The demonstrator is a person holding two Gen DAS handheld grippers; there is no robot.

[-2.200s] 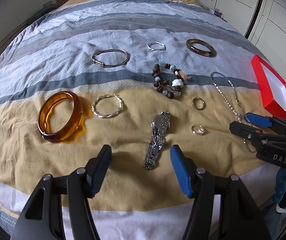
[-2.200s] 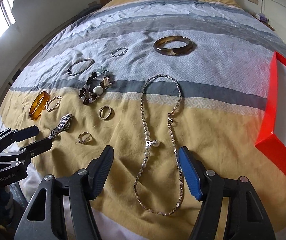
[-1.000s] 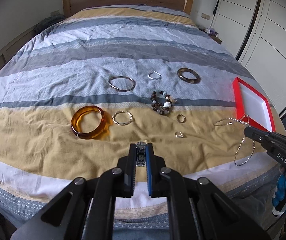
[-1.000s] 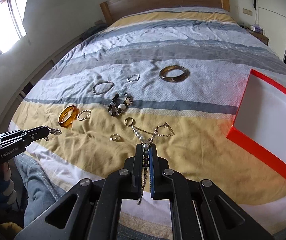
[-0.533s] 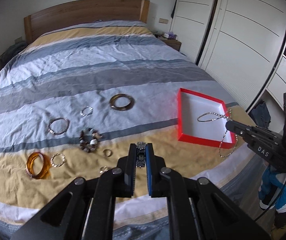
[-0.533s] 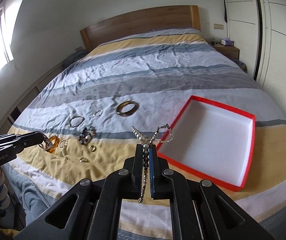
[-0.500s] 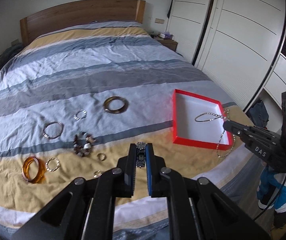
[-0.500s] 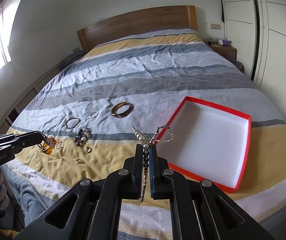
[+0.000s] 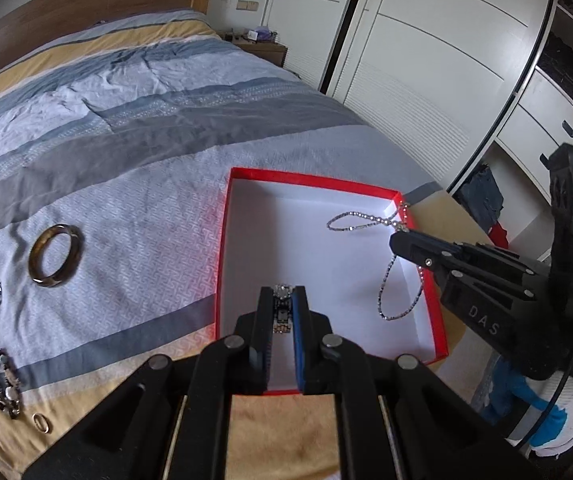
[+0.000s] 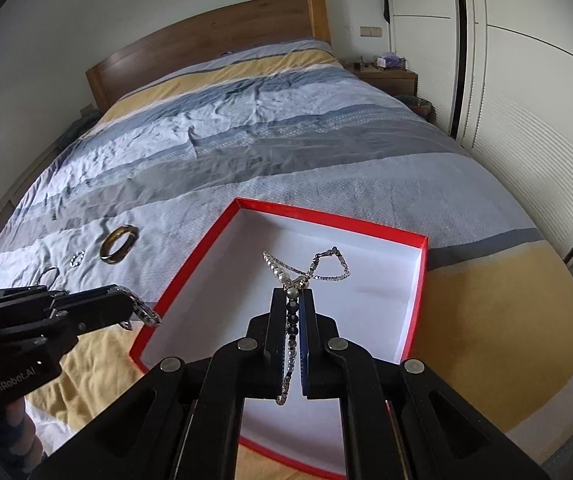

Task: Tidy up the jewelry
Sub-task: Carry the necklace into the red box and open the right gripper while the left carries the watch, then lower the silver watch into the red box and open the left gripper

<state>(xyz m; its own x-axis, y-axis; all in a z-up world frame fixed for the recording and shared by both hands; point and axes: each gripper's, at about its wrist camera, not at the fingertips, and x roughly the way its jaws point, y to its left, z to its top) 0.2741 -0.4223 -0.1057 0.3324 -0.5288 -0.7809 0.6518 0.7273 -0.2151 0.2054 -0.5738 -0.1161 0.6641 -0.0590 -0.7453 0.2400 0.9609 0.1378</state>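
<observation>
Tongs now over box [image 9: 326,182] — jewelry clamped

The box [image 9: 430,300] is showing red walls around a white floor. The bedspread [image 9: 134,168] is running in stripes of grey, pale blue, white and mustard yellow. The bangle [image 9: 55,255] is looking mottled brown. The necklace [image 10: 306,268] is gleaming silver with white pearls.
</observation>
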